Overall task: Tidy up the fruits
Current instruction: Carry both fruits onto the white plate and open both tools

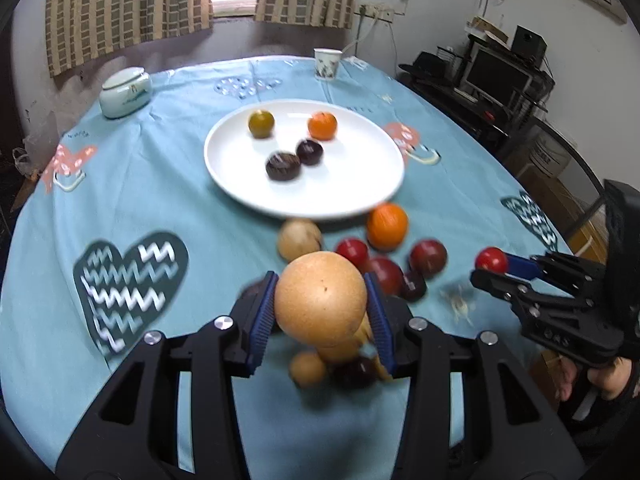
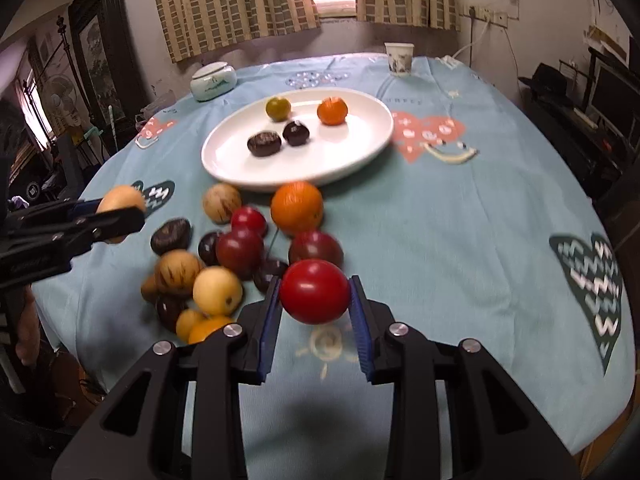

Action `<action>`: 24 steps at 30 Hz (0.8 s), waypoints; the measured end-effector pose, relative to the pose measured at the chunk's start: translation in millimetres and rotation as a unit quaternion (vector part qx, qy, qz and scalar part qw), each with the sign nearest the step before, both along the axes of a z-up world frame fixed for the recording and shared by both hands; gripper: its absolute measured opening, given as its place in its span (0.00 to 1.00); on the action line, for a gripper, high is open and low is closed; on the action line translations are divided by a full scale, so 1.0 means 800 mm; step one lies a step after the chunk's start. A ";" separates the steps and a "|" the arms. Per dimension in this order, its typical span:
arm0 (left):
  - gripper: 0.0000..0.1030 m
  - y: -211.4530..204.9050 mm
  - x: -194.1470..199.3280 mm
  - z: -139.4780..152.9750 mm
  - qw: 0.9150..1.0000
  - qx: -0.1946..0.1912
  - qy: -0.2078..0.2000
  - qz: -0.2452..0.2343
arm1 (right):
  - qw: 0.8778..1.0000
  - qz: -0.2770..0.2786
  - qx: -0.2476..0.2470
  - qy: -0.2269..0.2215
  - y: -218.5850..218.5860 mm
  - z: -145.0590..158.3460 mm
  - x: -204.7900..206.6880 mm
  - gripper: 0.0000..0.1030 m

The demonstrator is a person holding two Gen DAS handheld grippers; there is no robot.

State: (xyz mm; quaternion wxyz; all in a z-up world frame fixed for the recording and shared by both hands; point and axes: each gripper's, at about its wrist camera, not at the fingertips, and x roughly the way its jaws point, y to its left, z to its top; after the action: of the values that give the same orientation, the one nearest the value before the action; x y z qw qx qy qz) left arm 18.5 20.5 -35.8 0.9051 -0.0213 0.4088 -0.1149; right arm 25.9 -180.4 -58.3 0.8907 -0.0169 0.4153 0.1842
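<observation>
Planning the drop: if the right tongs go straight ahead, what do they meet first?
Likely the dark red plum just past the held tomato, then the orange and the plate. Depth is unclear; the right tongs may pass above them.

No lettering could be read anywhere. Faint print on the tablecloth beside the white plate was too blurred to make out, as were markings on the paper cup.

My two wrist views sit low over the tabletop, facing the window, sharing the white plate.
</observation>
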 end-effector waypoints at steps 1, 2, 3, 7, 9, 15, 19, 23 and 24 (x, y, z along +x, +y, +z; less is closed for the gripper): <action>0.43 0.002 0.015 0.005 1.000 0.001 -0.003 0.004 | 1.000 0.003 0.000 -0.004 0.002 0.006 0.007 0.33; 0.43 0.004 0.027 0.007 1.000 0.002 -0.003 0.005 | 1.000 0.008 0.003 -0.007 0.006 0.013 0.018 0.33; 0.43 0.005 0.044 0.011 1.000 0.003 -0.001 0.007 | 1.000 0.012 0.005 -0.007 0.010 0.018 0.028 0.33; 0.43 0.013 0.111 0.018 0.999 0.018 0.009 0.025 | 0.999 0.033 0.010 -0.002 0.029 0.038 0.084 0.33; 0.43 0.019 0.148 0.019 0.999 0.027 0.016 0.035 | 0.999 0.043 0.011 0.004 0.039 0.043 0.116 0.33; 0.43 0.033 0.234 0.009 0.997 0.026 0.037 0.063 | 0.999 0.029 -0.010 0.017 0.060 0.036 0.209 0.32; 0.43 0.032 0.257 -0.006 0.997 0.015 0.053 0.062 | 0.999 0.011 -0.009 0.038 0.065 0.020 0.254 0.32; 0.43 0.028 0.272 -0.019 0.996 0.026 0.062 0.065 | 0.998 0.015 -0.023 0.051 0.078 0.005 0.276 0.32; 0.43 0.030 0.277 -0.023 0.995 0.024 0.068 0.068 | 0.998 0.015 -0.026 0.053 0.081 0.001 0.279 0.32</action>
State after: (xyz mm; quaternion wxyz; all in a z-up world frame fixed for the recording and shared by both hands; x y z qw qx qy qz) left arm 239.8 44.5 -54.0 0.8814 -0.0353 0.4692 -0.0412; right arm 249.1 -115.6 -57.6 0.8636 -0.0363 0.4666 0.1875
